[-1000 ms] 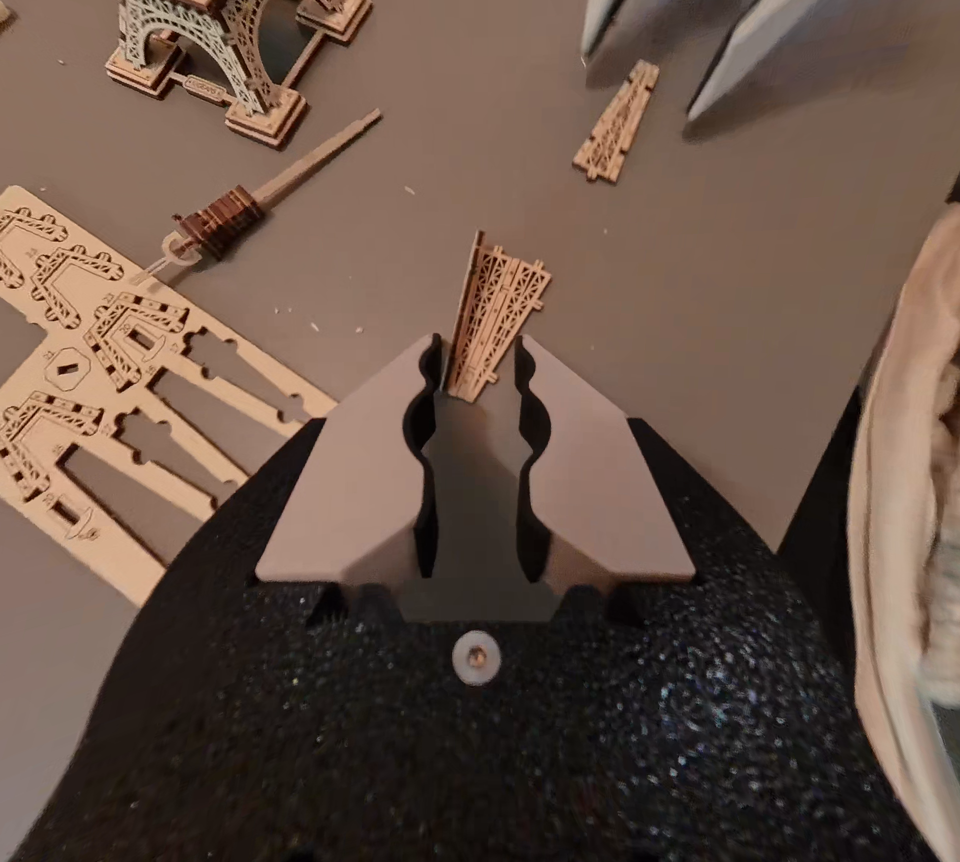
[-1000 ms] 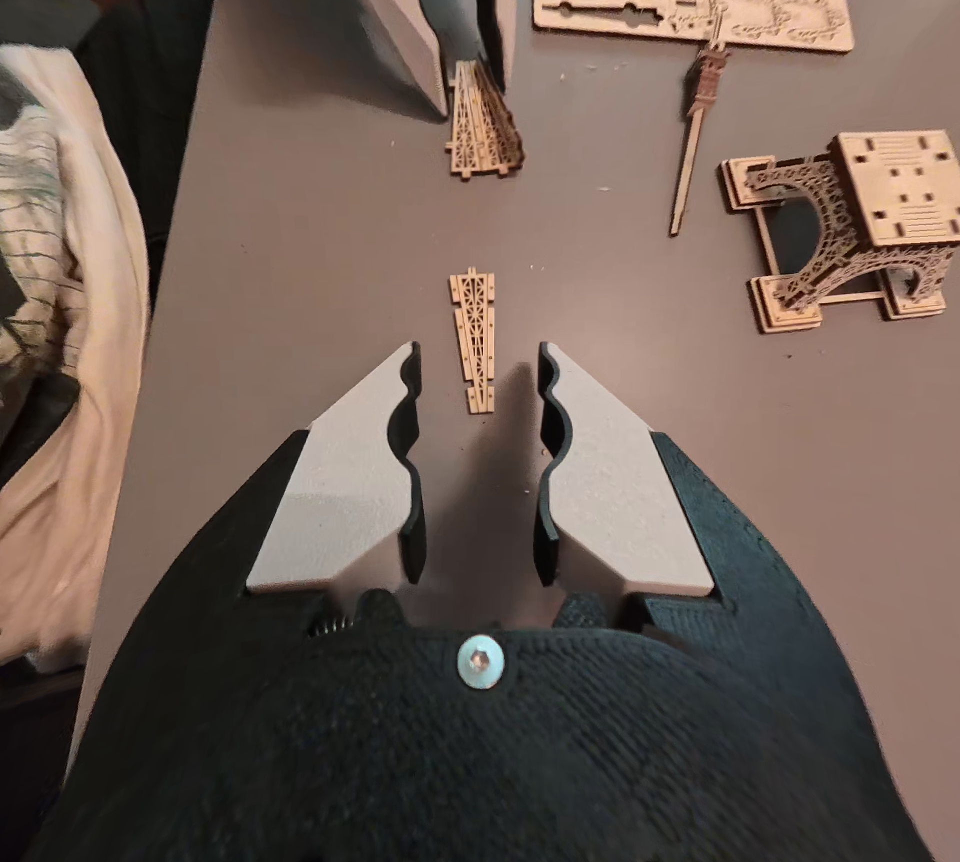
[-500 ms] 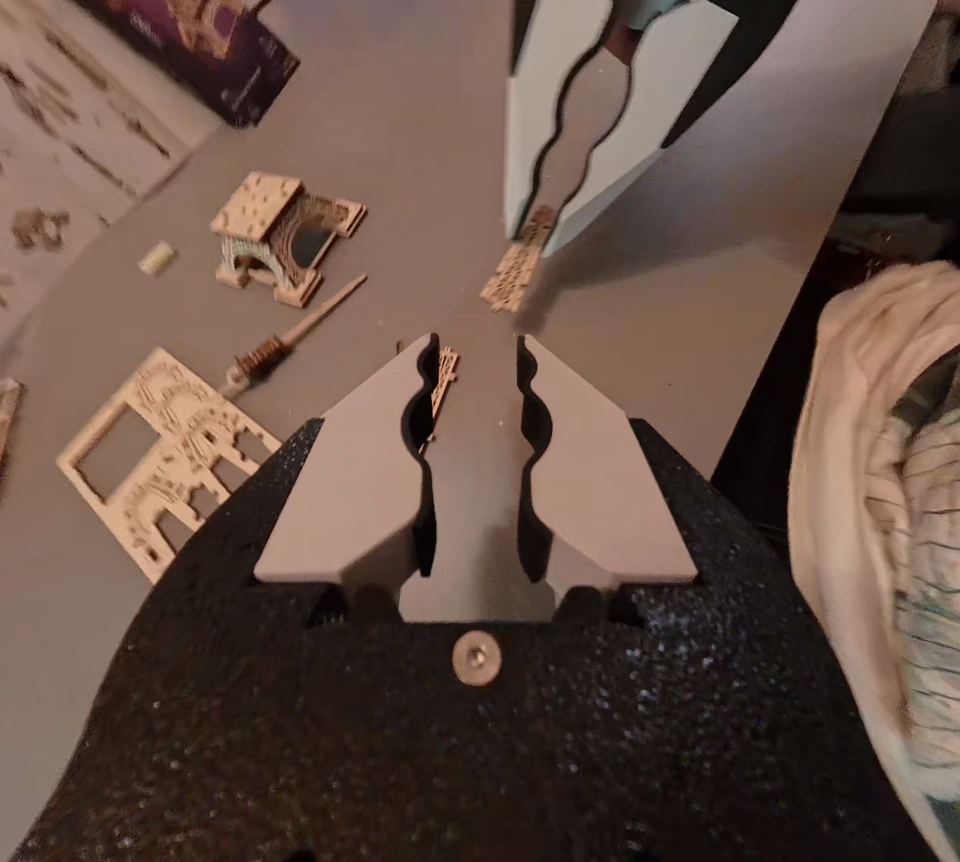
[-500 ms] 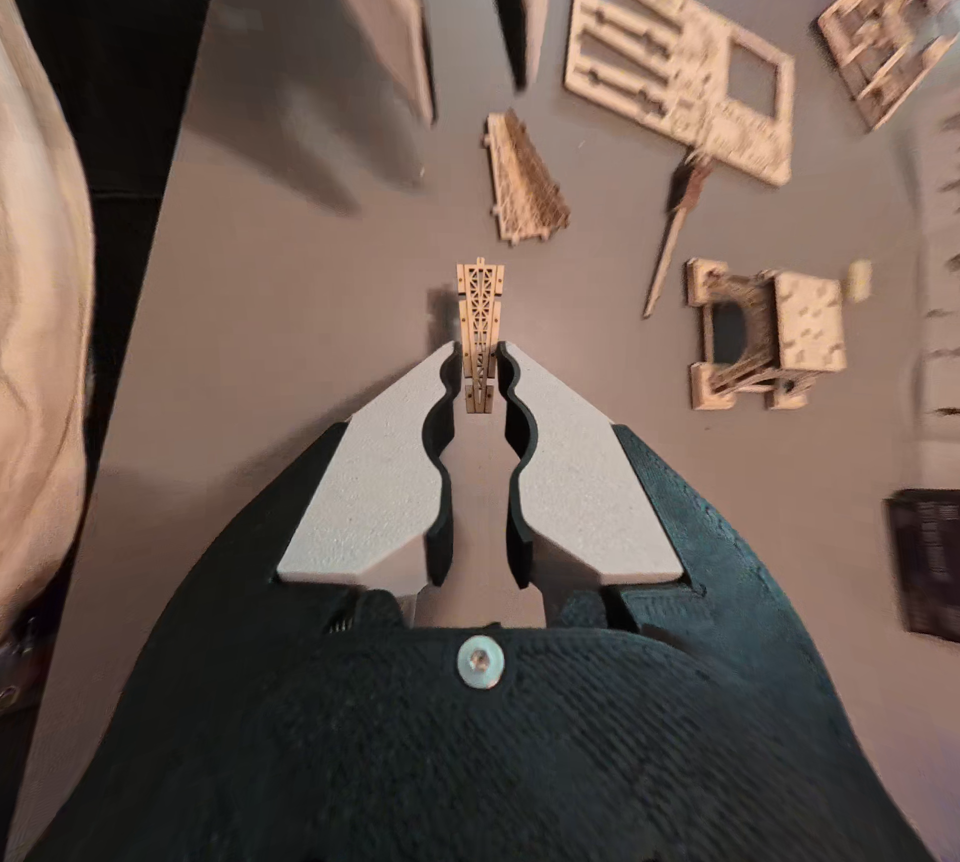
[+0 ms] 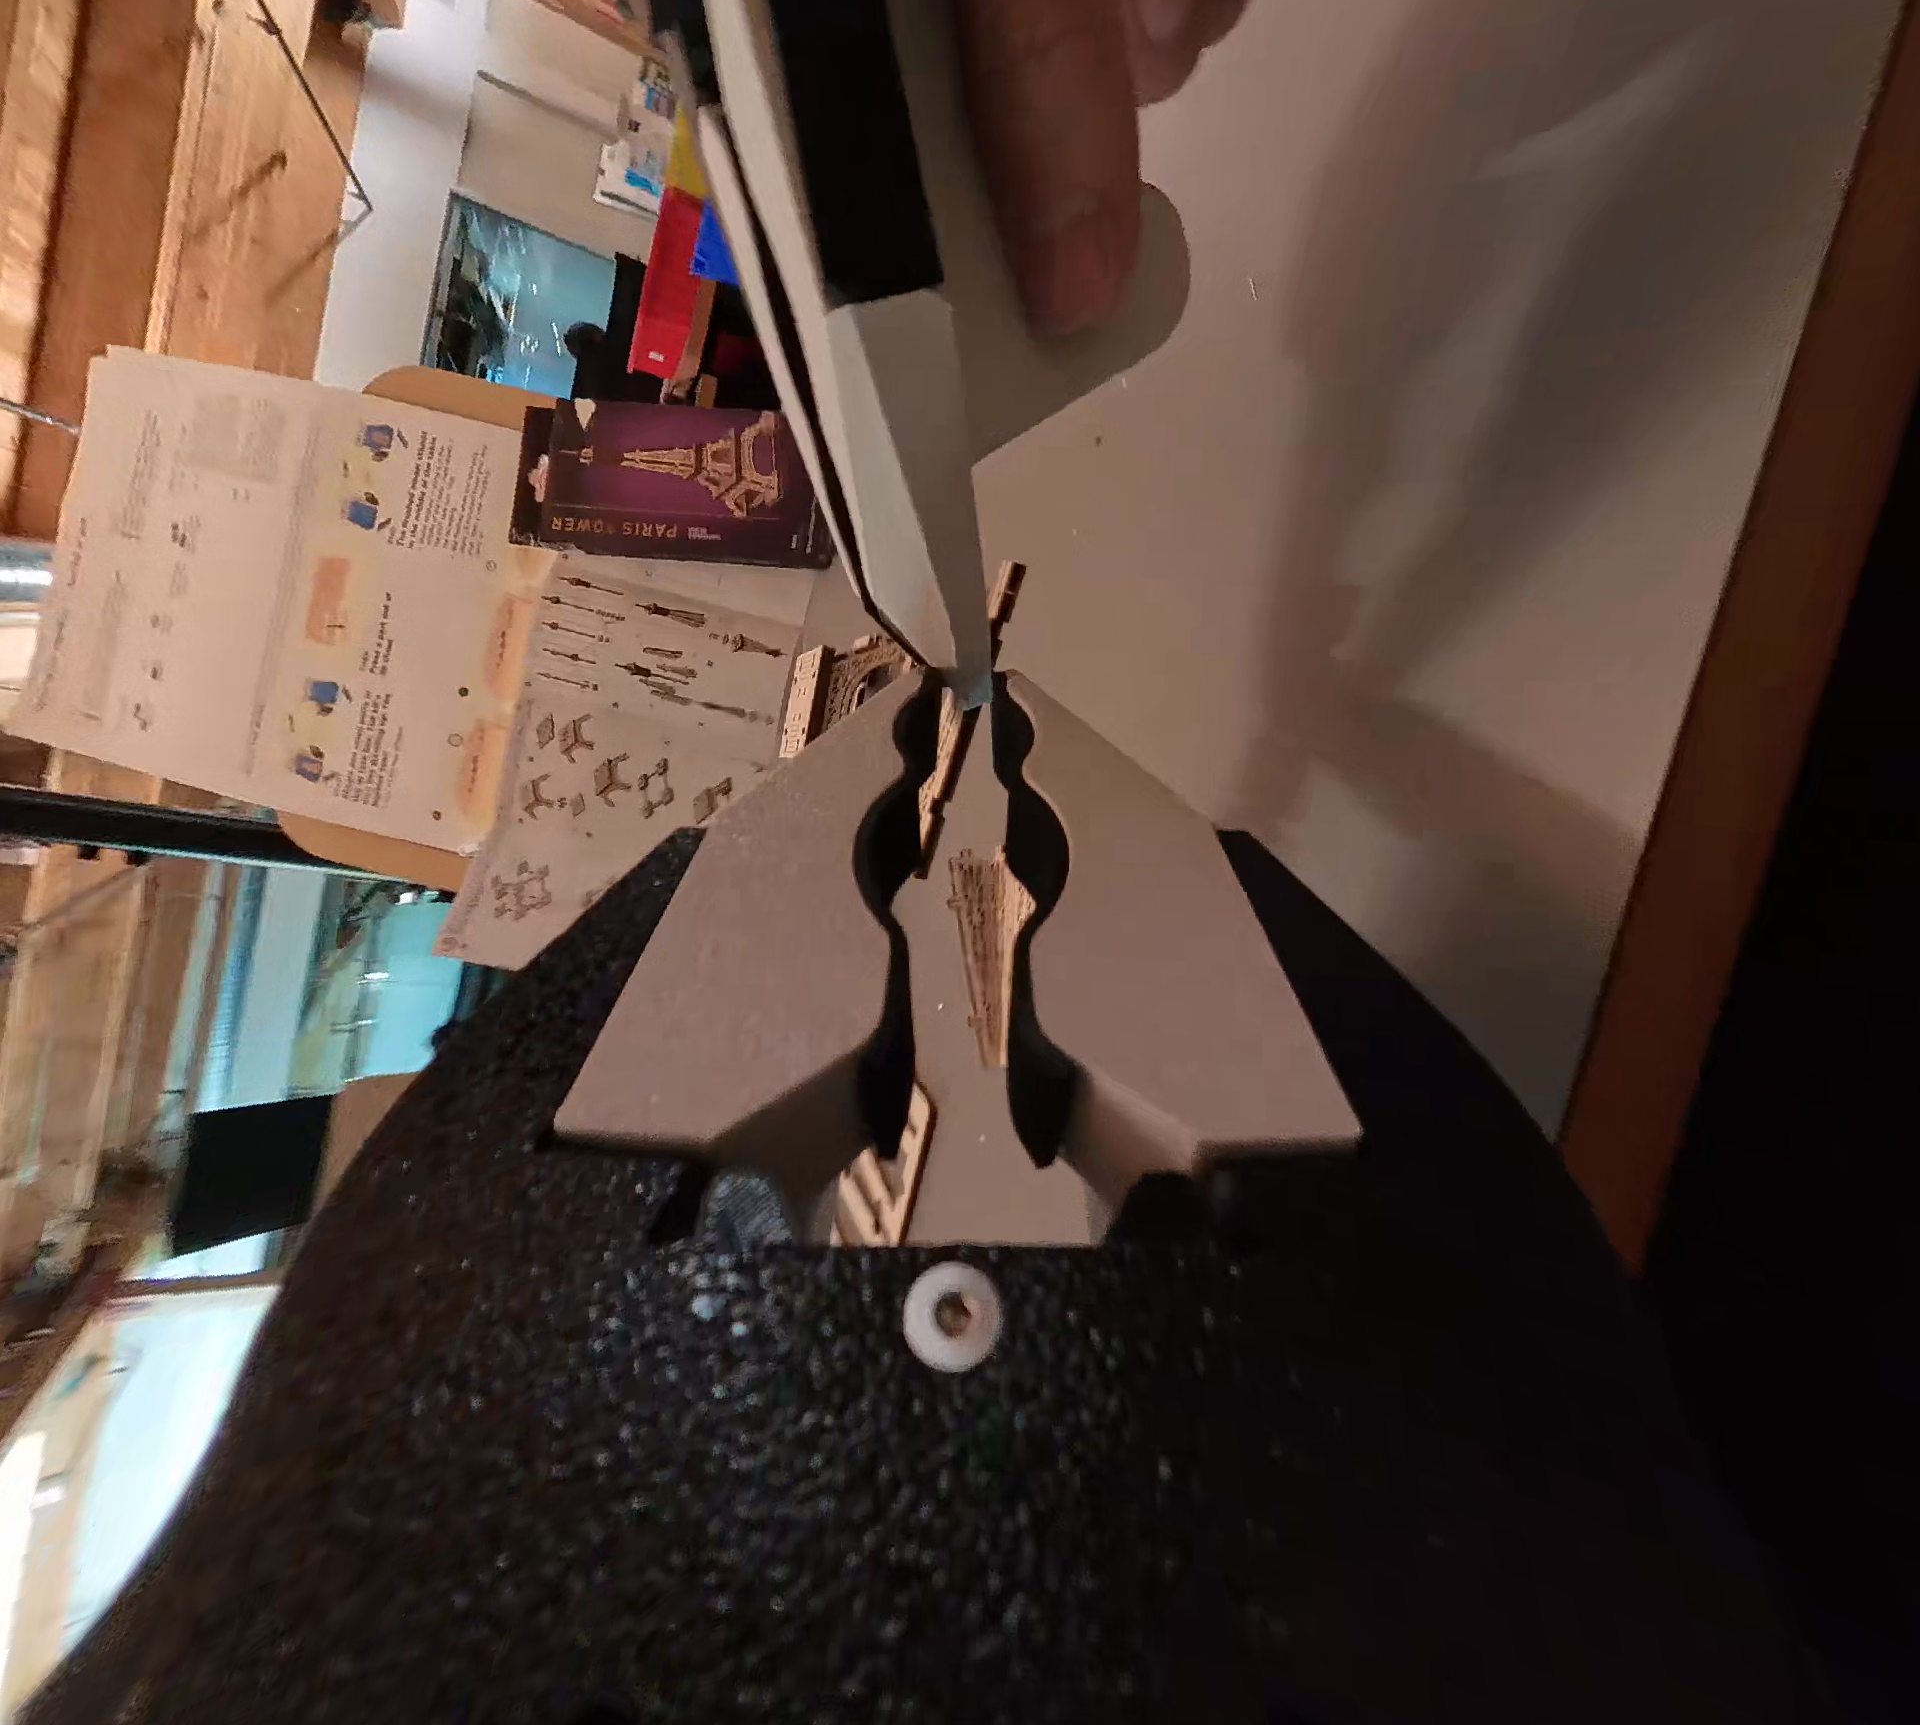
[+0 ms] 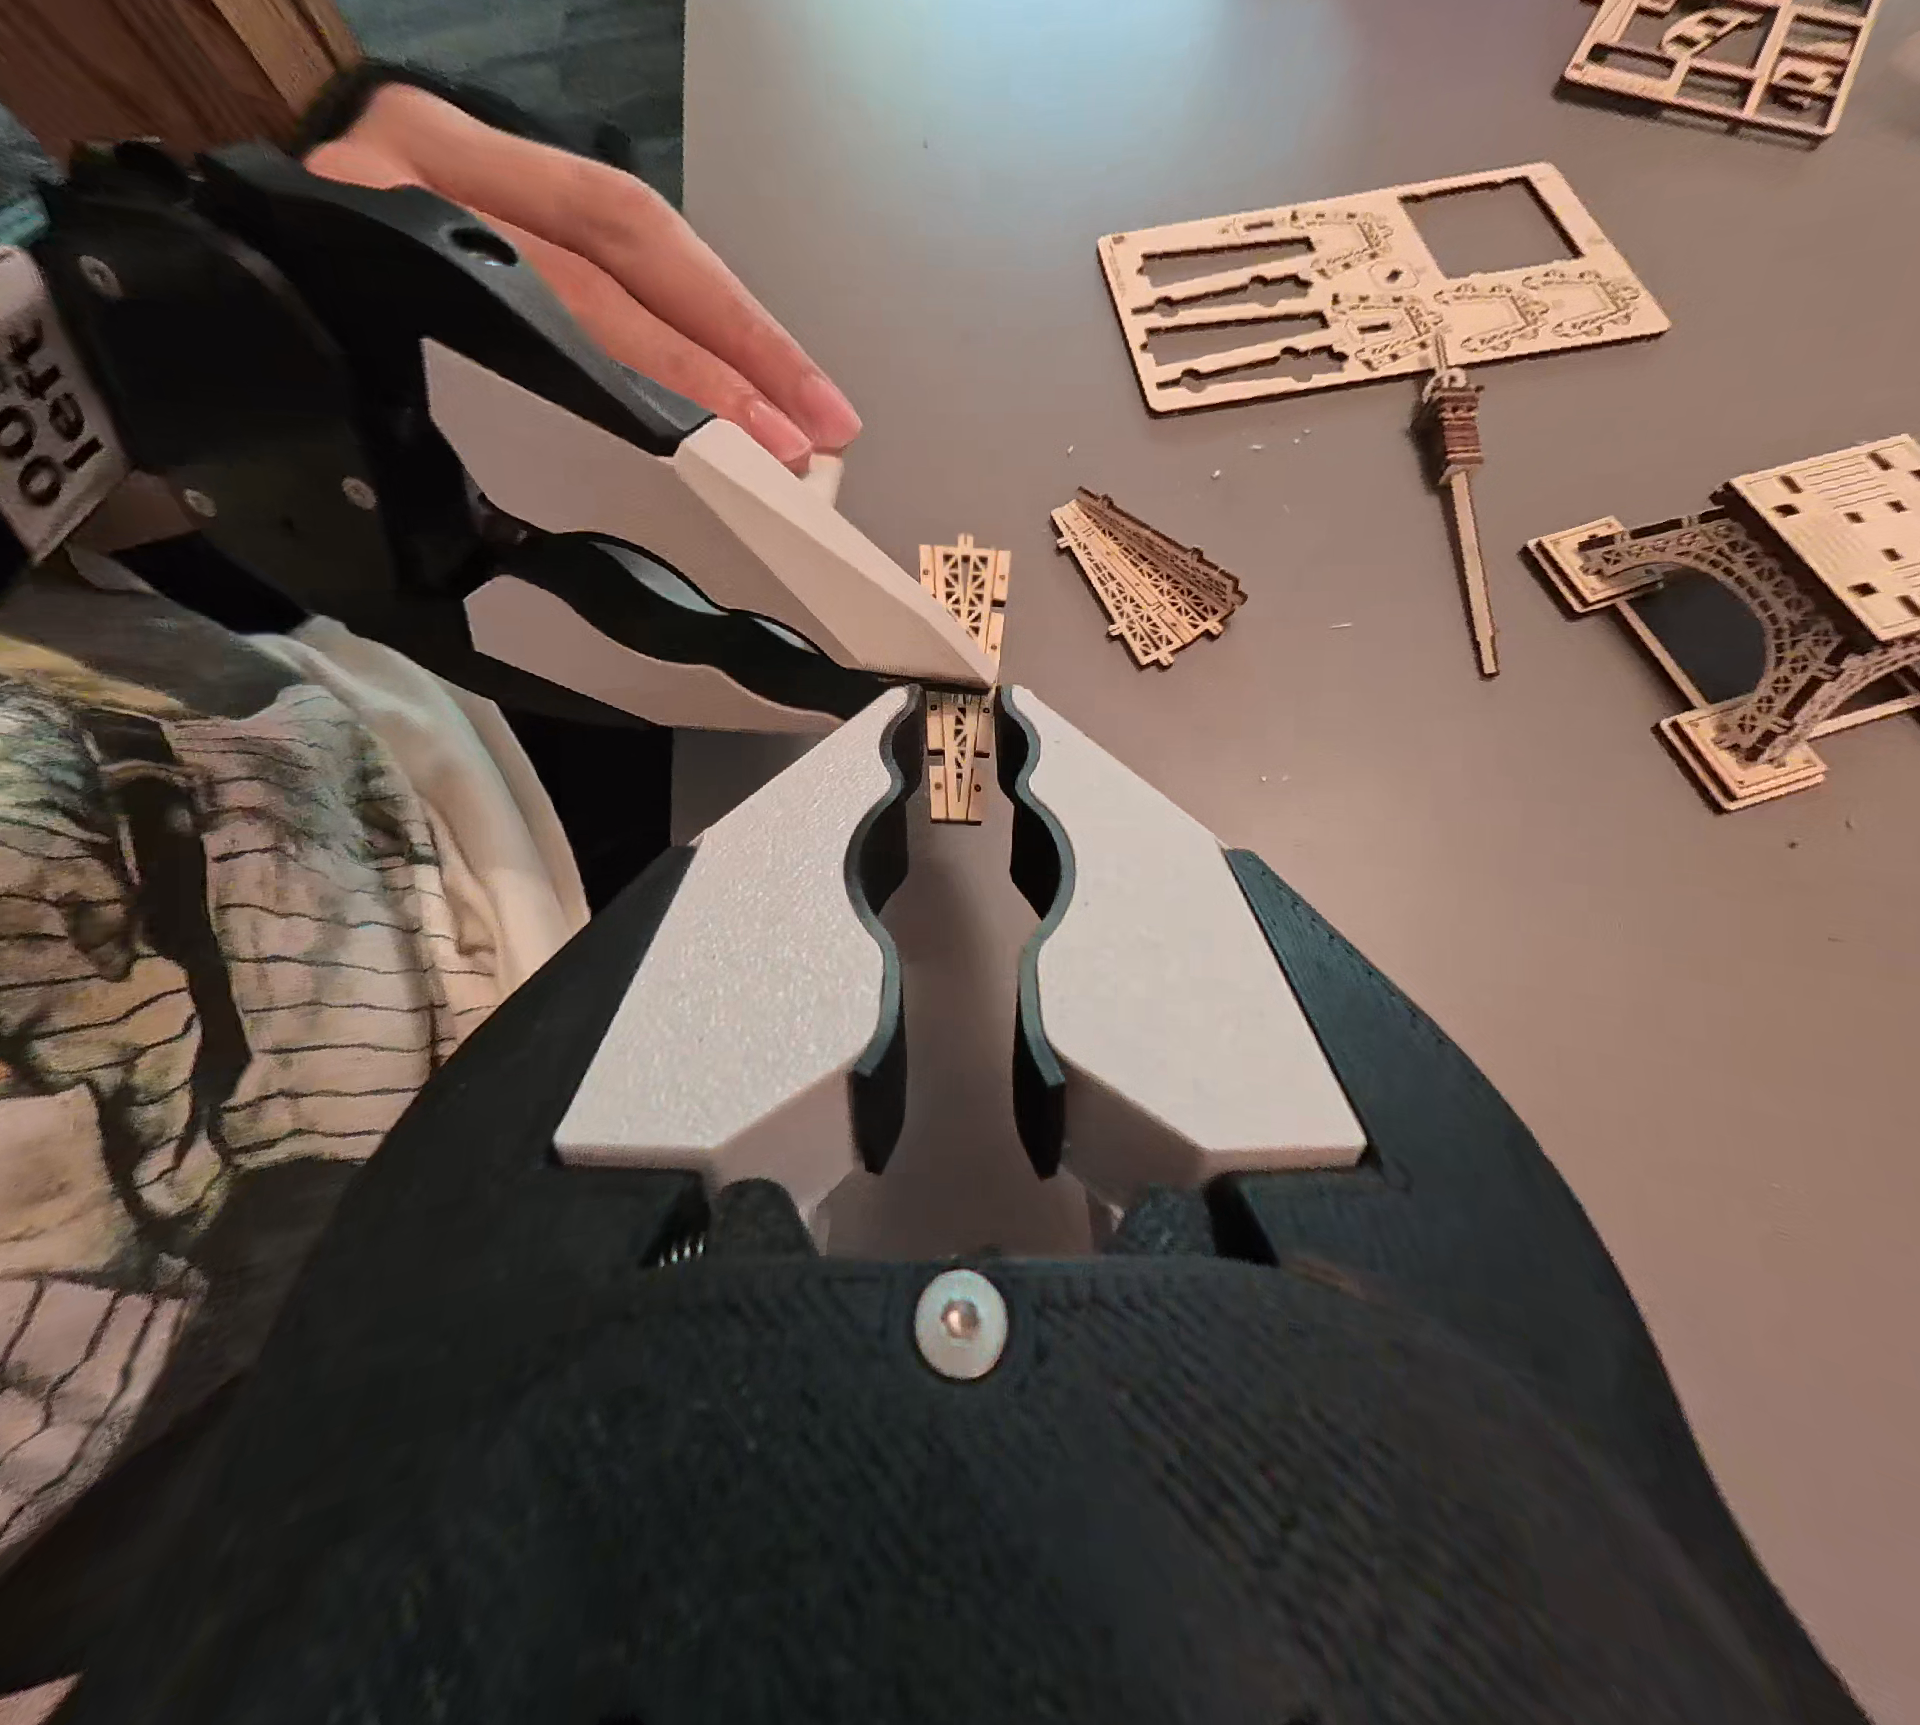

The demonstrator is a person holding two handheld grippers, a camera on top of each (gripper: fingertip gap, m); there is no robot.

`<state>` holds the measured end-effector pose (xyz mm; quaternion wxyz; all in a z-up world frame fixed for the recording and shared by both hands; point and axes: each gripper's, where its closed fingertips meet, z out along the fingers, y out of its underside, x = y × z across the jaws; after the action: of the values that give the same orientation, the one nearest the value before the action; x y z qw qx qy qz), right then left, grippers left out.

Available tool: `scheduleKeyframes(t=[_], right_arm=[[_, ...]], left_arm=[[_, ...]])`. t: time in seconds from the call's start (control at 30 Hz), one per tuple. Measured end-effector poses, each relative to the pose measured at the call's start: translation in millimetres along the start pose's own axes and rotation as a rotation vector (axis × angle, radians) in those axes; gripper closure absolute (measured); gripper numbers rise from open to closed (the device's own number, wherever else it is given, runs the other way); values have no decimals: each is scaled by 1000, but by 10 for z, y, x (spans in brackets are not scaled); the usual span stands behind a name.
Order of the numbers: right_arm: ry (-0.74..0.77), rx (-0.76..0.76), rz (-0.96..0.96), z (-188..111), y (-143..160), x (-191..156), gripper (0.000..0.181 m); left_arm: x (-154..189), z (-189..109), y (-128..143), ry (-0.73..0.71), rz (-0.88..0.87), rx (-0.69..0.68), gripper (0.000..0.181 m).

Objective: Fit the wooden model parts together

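My right gripper (image 6: 958, 699) is shut on a thin wooden lattice panel (image 6: 961, 761). It grips the panel by its side edges and holds it upright above the grey table (image 6: 1299, 1000). My left gripper (image 5: 961, 688) comes in from the left. Its upper finger (image 6: 790, 553) crosses the panel's face. In the left wrist view the panel (image 5: 940, 782) stands edge-on between the left jaws, which have closed to a narrow gap around it. A joined lattice section (image 6: 1148, 579) lies on the table just beyond.
The tower base (image 6: 1745, 605), a spire piece (image 6: 1449, 449) and two punched part sheets (image 6: 1371, 293) (image 6: 1725, 2) lie to the right. The table edge runs close on the left, by a person's hand (image 6: 623, 293). An instruction sheet (image 5: 312, 615) and the kit box (image 5: 675, 480) lie farther off. My two grippers' fingertips are within a few centimetres of each other. The joined lattice section (image 6: 1148, 579) is about equally far from each gripper, around 9 centimeters. My left wrist view (image 5: 1002, 926) looks at it from another angle.
My right gripper closed on the single panel and lifted it off the table. My left gripper left the joined section, swung over to the lifted panel, and its jaws narrowed around it.
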<state>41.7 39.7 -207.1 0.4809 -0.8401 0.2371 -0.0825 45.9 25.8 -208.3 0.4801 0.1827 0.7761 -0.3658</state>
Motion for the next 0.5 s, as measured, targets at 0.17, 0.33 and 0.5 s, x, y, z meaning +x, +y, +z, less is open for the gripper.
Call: scheduleKeyframes(t=[0.17,0.33,0.5], right_arm=[[17,101,-78,-214,-187,1,156],[55,77,-161,-264,-132,93,149],[168,-90,-129,-496,83,386,148]], left_arm=[[-145,-65,-202,24,-311,168,177],[-35,-37,-173,178,-427,172,181],[61,-104,98,280,-485,59,181]])
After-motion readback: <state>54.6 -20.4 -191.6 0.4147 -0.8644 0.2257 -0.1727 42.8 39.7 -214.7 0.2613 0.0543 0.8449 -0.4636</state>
